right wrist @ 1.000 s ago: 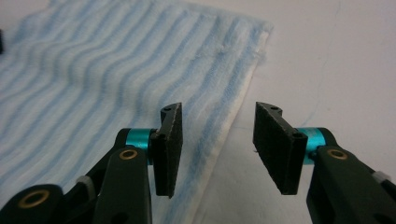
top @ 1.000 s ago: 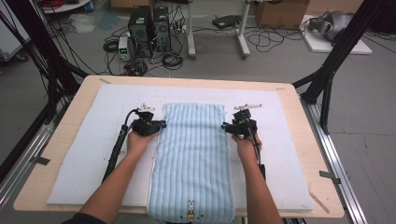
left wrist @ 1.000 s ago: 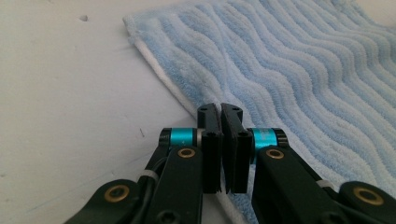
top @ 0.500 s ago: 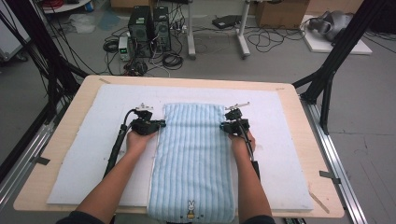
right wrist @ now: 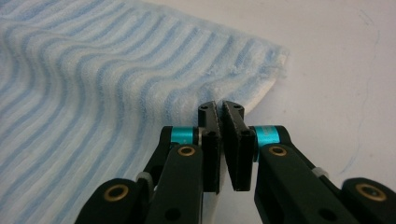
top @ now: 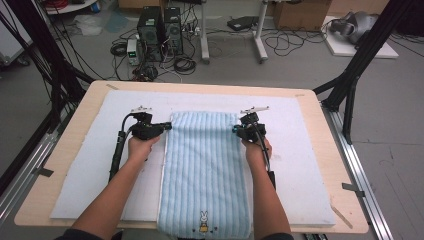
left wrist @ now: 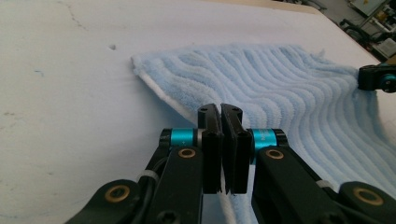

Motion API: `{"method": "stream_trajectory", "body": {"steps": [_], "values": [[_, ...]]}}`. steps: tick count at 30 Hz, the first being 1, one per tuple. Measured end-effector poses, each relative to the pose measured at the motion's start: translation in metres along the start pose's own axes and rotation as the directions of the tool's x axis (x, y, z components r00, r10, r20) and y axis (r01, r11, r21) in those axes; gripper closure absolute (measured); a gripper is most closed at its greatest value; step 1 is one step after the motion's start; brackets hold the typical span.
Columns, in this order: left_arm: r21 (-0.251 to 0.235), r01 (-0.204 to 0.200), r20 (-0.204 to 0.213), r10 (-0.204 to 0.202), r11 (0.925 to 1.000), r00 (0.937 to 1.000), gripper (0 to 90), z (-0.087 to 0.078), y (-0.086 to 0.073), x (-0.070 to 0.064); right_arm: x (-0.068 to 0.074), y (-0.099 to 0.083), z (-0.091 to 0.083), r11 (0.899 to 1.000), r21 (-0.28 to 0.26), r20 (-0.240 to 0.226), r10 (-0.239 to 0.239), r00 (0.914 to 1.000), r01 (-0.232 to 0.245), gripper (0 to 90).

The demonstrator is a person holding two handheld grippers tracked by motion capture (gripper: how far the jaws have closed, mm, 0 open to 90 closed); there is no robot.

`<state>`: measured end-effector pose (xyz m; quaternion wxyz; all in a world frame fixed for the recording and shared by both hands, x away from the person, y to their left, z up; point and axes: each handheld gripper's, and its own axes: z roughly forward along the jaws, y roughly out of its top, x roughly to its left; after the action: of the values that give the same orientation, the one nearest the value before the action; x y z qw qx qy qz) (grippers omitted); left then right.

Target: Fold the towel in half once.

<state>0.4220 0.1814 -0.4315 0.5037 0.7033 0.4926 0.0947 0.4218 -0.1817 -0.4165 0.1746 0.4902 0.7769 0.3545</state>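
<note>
Blue-and-white striped, the towel (top: 205, 170) lay lengthwise down the middle of the white mat (top: 305, 165), its near end hanging just over the table (top: 330, 125) edge, a small rabbit (top: 203, 220) stitched close to that end. The person stood with both forearms reaching in. The left gripper (top: 165, 127) sat at the towel's left edge near the far corner, and in its own view (left wrist: 220, 112) its jaws were pressed together with the white hem running in under them. The right gripper (top: 236, 130) sat at the opposite edge, level with the other. In its view (right wrist: 219, 109) the jaws were drawn nearly together over the towel's edge, the corner just beyond them; I couldn't tell whether cloth was pinched between them. The fabric between the two grippers rippled slightly.
</note>
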Motion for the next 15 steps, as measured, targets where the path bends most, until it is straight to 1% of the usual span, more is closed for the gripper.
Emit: {"method": "stream_trajectory", "body": {"steps": [1,6,8,9,11,15], "values": [[-0.004,0.009,0.008,-0.009,1.0,0.9999,86.4,-0.001,0.001,-0.001,0.0,-0.001,-0.002,1.0,-0.002,-0.004,0.003,1.0,-0.003,85.6],[-0.005,0.008,0.038,-0.008,1.0,0.9993,86.5,-0.01,0.003,-0.009,-0.001,-0.005,-0.016,1.0,-0.028,-0.029,0.013,0.9995,-0.014,85.6],[-0.014,0.005,0.051,-0.004,0.9999,0.9987,86.4,-0.013,0.003,-0.012,-0.001,-0.008,-0.02,0.999,-0.032,-0.039,0.015,0.9991,-0.017,85.6],[-0.016,0.01,0.06,-0.009,0.9998,0.9982,86.5,-0.015,0.003,-0.014,-0.002,-0.01,-0.022,0.999,-0.038,-0.039,0.017,0.9991,-0.018,85.6],[-0.017,-0.002,0.064,0.003,0.9999,0.9979,86.4,-0.019,0.001,-0.017,-0.002,-0.013,-0.027,0.998,-0.046,-0.057,0.03,0.9979,-0.033,85.6],[0.003,-0.016,0.08,0.016,0.9999,0.9966,86.4,-0.025,-0.003,-0.023,0.0,-0.023,-0.035,0.997,-0.063,-0.079,0.032,0.9964,-0.037,85.5]]}}
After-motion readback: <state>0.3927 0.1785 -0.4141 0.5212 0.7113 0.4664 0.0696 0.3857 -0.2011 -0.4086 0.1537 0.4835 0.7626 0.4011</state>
